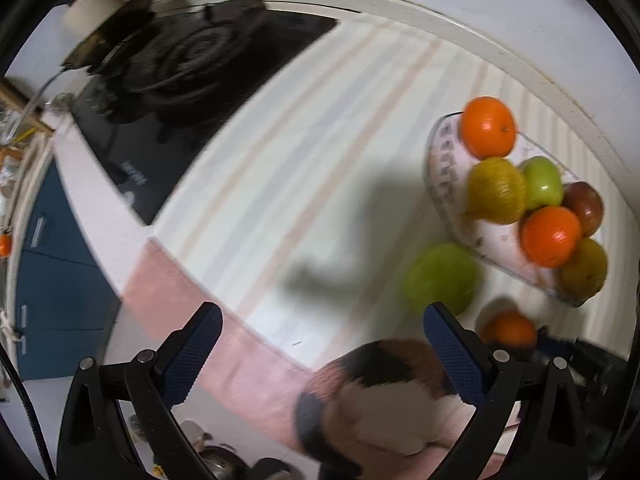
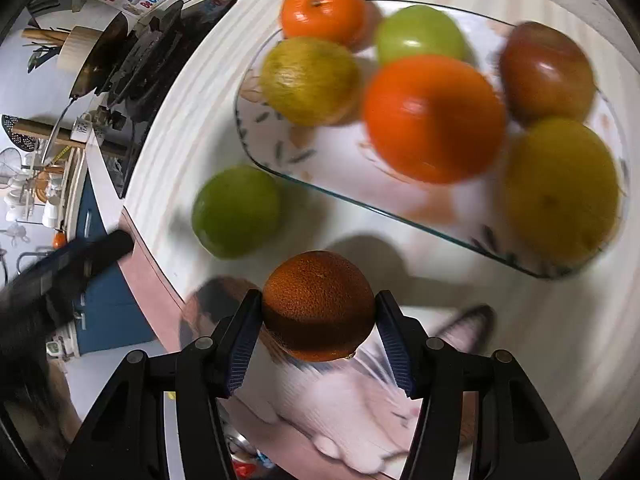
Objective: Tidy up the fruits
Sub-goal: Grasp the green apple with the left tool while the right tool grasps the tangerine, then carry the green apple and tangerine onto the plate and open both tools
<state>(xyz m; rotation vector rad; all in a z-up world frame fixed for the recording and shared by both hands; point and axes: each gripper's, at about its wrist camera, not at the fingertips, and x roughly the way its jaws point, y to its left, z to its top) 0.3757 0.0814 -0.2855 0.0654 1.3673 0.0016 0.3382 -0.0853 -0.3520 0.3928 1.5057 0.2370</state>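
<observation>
Fruits: six already lie on the glass tray point(image 2: 304, 184): two oranges, two yellowish fruits, a green apple point(image 2: 420, 34) and a red apple point(image 2: 548, 72). A second green apple point(image 2: 236, 212) sits on the tabletop point(image 2: 180, 128) just beside the tray's near edge, off it.
Held orange: a dark-skinned orange point(image 2: 320, 306) is pinched between the two blue pads of the right claw point(image 2: 318, 324), near the tray's near rim and apparently lifted off the surface.
Left claw: the left claw point(image 1: 320, 344) stands wide open with nothing between its pads, well left of the tray; the loose green apple point(image 1: 440, 280) lies ahead of its right pad.
Step in hand: likely carrying the held orange to the tray.
How to do it well: judging by the layout, the bare patch of tray near the front edge, between the yellowish fruit point(image 2: 310, 80) and the big orange point(image 2: 434, 120), looks the safest landing spot. Lower it until it rests before releasing, since round fruit may roll and nudge its neighbours. Both views are motion-blurred, so slowing down seems wise.
Surface: a pale striped cloth with a pink border covers the tabletop.
Room: a kitchen, with a black gas hob point(image 1: 192, 72) carrying a pan behind, blue cabinet fronts below, and a colourful lettered sticker on the wall.
</observation>
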